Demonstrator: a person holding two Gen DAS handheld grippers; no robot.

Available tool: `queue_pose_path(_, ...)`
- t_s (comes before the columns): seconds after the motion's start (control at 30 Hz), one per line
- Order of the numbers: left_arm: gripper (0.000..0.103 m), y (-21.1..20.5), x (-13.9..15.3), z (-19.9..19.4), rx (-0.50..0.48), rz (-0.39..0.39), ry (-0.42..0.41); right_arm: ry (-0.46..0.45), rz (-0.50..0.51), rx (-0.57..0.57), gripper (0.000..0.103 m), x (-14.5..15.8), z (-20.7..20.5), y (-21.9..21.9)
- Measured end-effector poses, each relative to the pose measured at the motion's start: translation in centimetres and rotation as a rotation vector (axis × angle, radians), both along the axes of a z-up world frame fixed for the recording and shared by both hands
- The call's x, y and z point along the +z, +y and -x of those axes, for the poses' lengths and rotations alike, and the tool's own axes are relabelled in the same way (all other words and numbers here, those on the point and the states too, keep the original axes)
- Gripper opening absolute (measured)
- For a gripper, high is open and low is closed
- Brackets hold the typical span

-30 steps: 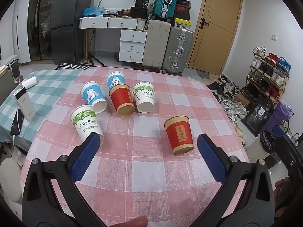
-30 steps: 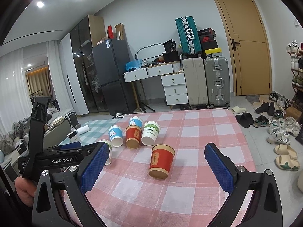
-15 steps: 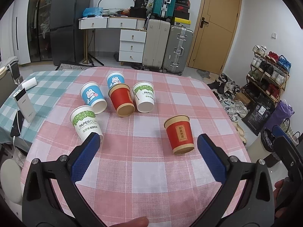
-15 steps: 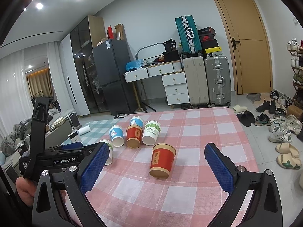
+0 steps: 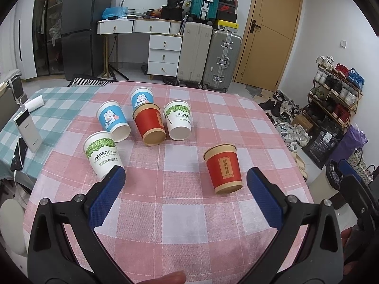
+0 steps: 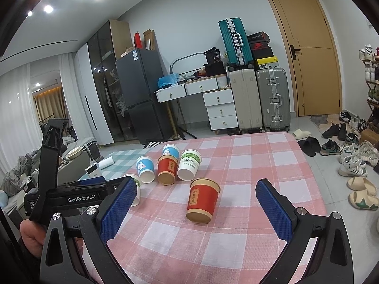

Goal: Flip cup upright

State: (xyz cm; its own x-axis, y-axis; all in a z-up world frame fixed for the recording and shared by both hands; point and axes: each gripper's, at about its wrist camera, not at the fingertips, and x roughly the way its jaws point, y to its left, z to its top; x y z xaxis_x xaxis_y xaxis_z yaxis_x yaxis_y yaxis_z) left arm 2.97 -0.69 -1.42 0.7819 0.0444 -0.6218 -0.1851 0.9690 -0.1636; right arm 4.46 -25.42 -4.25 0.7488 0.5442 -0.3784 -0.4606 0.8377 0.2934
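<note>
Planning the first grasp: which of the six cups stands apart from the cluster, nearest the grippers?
The red cup with the gold label, alone on the pink checked cloth; the other five cups are bunched together farther back.

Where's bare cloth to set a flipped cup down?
Free: the pink checked tablecloth between the lone red cup and both grippers, and the far right stretch toward the door. Crowded: the five-cup cluster at far left, around the second red cup.
</note>
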Motion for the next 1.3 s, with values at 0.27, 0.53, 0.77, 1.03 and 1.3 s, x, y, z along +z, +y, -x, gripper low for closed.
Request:
queue_pose_path(0.27,0.102,-0.3,-0.8,-2.0,-0.008,-0.007,0.018,-0.001,-0.013,0.003,0.103,-0.7,-0.6,-0.4)
queue_pose_path(0.53,0.102,-1.7,-2.2,-5.9,-0.034,-0.018,0.051,0.030,-0.066,-0.039,0.103,-3.0,-2.7,-2.0)
queue_pose_path(0.77,0.102,-3.8,-4.8,-12.2,-0.076,-0.047,0.119,0.100,-0.116,-0.094,0.103,-6.2,-5.7,-4.1)
queue_pose_path(1.03,0.102,-5.5,-10.8,-19.9,-0.155,-0.004,0.280,0.148,-0.158,-0.058,0.103,-8.8,-8.7,-4.8)
queue_pose_path(1.3,0.070,-6.0,-13.5,-22.2,-0.238,0.086,0.334,0.170,-0.180,-0.019,0.103,-9.7,-9.5,-4.1)
